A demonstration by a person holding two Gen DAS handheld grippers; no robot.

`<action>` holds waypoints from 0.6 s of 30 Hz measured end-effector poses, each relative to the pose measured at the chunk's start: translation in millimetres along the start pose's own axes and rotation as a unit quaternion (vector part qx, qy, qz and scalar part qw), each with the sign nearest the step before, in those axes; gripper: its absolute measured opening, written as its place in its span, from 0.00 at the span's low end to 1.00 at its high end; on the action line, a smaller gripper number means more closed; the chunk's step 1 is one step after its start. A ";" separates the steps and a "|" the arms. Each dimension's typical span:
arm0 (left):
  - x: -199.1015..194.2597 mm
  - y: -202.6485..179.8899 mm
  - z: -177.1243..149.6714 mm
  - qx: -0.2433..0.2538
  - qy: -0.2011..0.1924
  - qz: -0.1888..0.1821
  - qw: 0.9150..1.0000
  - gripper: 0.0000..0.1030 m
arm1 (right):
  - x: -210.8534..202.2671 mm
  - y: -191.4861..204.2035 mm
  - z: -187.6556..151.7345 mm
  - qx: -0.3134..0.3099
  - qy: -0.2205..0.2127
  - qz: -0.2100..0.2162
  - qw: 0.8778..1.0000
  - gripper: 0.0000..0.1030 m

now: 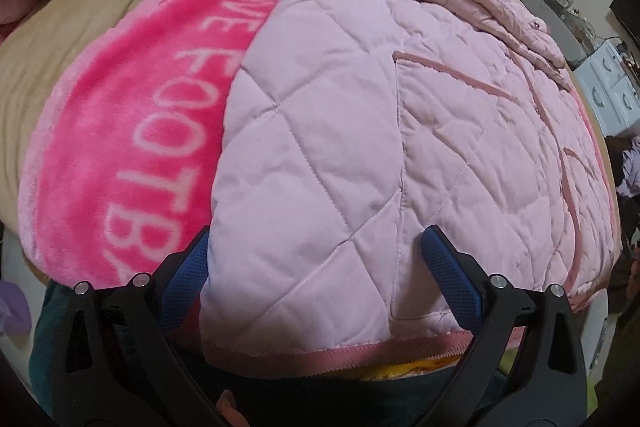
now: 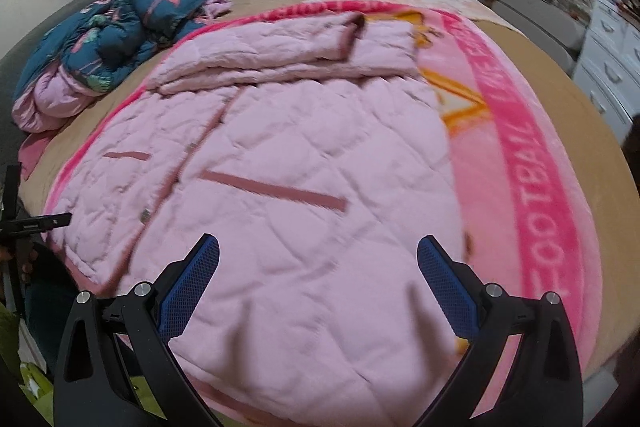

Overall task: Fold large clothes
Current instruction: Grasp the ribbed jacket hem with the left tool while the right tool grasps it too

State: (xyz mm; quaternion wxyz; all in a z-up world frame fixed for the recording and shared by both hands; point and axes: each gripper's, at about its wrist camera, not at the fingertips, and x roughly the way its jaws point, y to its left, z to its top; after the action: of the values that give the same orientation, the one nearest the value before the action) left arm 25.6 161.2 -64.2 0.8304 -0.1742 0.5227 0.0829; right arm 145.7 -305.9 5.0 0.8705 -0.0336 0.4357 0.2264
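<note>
- A pale pink quilted jacket (image 2: 280, 163) with darker pink pocket trim lay spread flat on a bright pink plush blanket (image 1: 132, 131) lettered "FOOTBALL", over a tan-covered bed (image 2: 560, 99).
- One sleeve (image 2: 260, 55) was folded across the jacket's top.
- The left claw (image 1: 316, 259) was spread wide, its blue-padded fingers (image 1: 448, 267) straddling the jacket's near hem corner without pinching it.
- The right claw (image 2: 318, 263) was spread too, hovering over the jacket's lower part.
- A crumpled blue patterned garment (image 2: 116, 35) lay at the bed's far left.
</note>
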 end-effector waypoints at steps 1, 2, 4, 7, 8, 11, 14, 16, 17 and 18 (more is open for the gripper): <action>0.9 -1.0 0.1 0.003 0.001 0.001 1.000 0.91 | -0.6 -4.3 -3.7 0.004 0.006 -0.002 1.000 0.96; 1.8 -2.1 0.3 0.006 0.003 0.002 1.000 0.91 | -1.3 -8.6 -7.7 0.007 0.012 -0.005 1.000 0.96; 4.2 -1.3 1.8 0.007 0.008 -0.001 1.000 0.91 | -3.0 -14.8 -15.2 0.011 0.024 -0.012 1.000 0.96; 10.1 3.5 7.6 -0.002 0.022 -0.017 1.000 0.91 | -5.1 -26.4 -26.9 0.022 0.043 -0.015 0.999 0.96; 11.8 5.0 8.7 -0.006 0.026 -0.021 0.999 0.91 | -6.1 -30.7 -31.8 0.027 0.050 -0.014 0.998 0.96; 16.2 4.9 10.8 -0.011 0.031 -0.025 0.999 0.91 | -6.0 -40.1 -44.3 0.042 0.075 -0.007 0.996 0.96; 14.7 3.8 10.0 -0.008 0.031 -0.025 0.999 0.91 | -3.1 -47.7 -59.7 0.052 0.099 0.003 0.994 0.96; 13.2 3.1 8.2 -0.004 0.032 -0.025 0.999 0.91 | 2.7 -50.8 -70.5 0.067 0.115 0.019 0.991 0.96; 12.1 2.2 7.0 0.000 0.032 -0.023 0.999 0.91 | 5.9 -50.3 -75.8 0.074 0.122 0.032 0.989 0.96; 10.3 0.6 5.3 0.006 0.030 -0.019 0.999 0.91 | 7.5 -48.6 -79.0 0.077 0.124 0.038 0.989 0.96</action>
State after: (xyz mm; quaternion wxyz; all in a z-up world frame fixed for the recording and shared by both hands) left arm 34.4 163.4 -71.5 0.8169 -0.1815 0.5443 0.0593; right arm 111.4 -366.8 -56.4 0.8008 0.0227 0.5570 0.2188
